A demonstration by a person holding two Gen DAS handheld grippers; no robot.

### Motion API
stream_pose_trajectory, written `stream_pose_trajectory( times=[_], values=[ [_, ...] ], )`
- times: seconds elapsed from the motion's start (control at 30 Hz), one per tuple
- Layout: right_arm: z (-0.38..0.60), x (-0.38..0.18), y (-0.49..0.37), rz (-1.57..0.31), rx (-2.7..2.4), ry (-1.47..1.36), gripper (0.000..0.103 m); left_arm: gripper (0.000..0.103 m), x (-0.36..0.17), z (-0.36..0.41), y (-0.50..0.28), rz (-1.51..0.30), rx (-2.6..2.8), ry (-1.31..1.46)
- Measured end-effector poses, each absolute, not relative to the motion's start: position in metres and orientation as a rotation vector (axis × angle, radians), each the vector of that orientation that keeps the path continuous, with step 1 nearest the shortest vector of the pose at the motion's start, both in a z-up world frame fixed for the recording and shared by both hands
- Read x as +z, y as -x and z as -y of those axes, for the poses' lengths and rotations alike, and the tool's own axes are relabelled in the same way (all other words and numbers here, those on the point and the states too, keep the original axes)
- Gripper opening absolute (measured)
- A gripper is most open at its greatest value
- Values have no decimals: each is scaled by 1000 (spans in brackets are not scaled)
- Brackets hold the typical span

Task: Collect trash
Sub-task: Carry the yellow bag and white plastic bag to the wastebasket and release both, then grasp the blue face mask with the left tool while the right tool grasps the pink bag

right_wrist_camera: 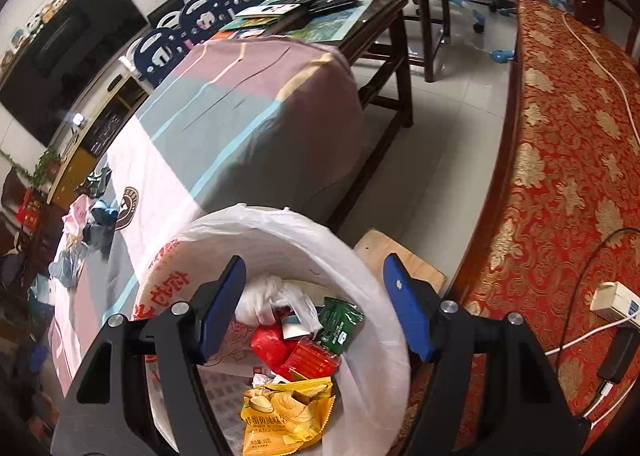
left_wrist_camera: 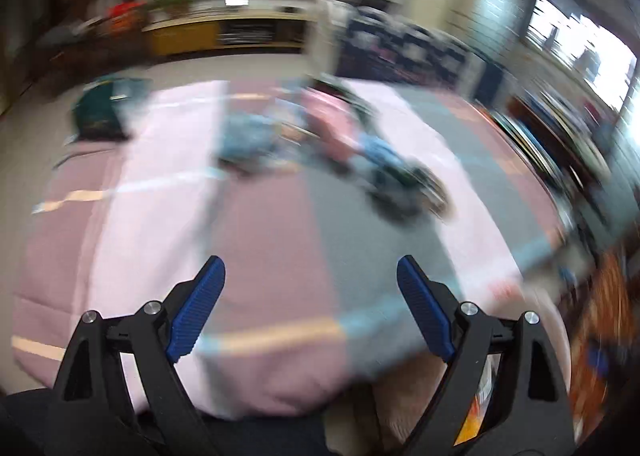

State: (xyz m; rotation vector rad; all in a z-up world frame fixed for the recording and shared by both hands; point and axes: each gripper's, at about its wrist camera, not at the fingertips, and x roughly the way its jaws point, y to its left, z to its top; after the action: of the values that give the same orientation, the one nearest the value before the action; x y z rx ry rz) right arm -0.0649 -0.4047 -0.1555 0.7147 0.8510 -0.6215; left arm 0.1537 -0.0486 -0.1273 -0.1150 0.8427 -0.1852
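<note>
Both grippers gape empty. Right gripper (right_wrist_camera: pixel 314 306) hangs over the bin (right_wrist_camera: pixel 372 280); the yellow chip bag (right_wrist_camera: pixel 286 412) lies inside at six o'clock. Left gripper (left_wrist_camera: pixel 311 310) faces blurred wrappers (left_wrist_camera: pixel 320 144) at twelve o'clock on the tablecloth (left_wrist_camera: pixel 272 248).

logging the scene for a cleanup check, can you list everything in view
white plastic-lined trash bin: one, white, under the right gripper
yellow potato chip bag: one, yellow, in the bin, nearest
red snack packets: at least two, red, bin middle
green foil packet: one, green, in the bin
pink and grey striped tablecloth: one, over the table
blurred wrappers: several, blue and pink, on the cloth
red patterned bench: one, right
left gripper: open, empty
right gripper: open, empty
</note>
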Motion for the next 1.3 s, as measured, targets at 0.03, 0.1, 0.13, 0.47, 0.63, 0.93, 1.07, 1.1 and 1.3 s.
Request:
stream_pose_trajectory(
  times=[0.03,0.1,0.13,0.47,0.63,0.93,1.07,1.1,1.3],
  values=[
    [403,-155,60,-851,-608,-712,70,88,-125,34,-171,-843,-145,176],
    [399,-155,50,-850,-578,-705,70,88,-123,15,-211,-847,-88,250],
    [396,-153,44,-848,-560,-695,70,88,-124,15,-231,-856,-74,244],
    [355,-144,-36,-860,-375,-533,70,83,-183,7,-358,-1006,-139,131],
    [312,-121,-117,-796,-230,-432,70,15,-196,-3,-356,-1003,-215,198],
    [180,-127,-303,-843,24,-131,82,13,-128,-65,-238,-793,8,335],
    [146,-163,-364,-956,-27,-13,83,13,-126,-72,-216,-815,52,347],
    [145,-170,-369,-977,-34,-6,79,13,-123,-74,-213,-810,51,357],
    [144,-158,-338,-939,26,-47,14,13,-101,-68,-194,-744,111,267]
  ],
)
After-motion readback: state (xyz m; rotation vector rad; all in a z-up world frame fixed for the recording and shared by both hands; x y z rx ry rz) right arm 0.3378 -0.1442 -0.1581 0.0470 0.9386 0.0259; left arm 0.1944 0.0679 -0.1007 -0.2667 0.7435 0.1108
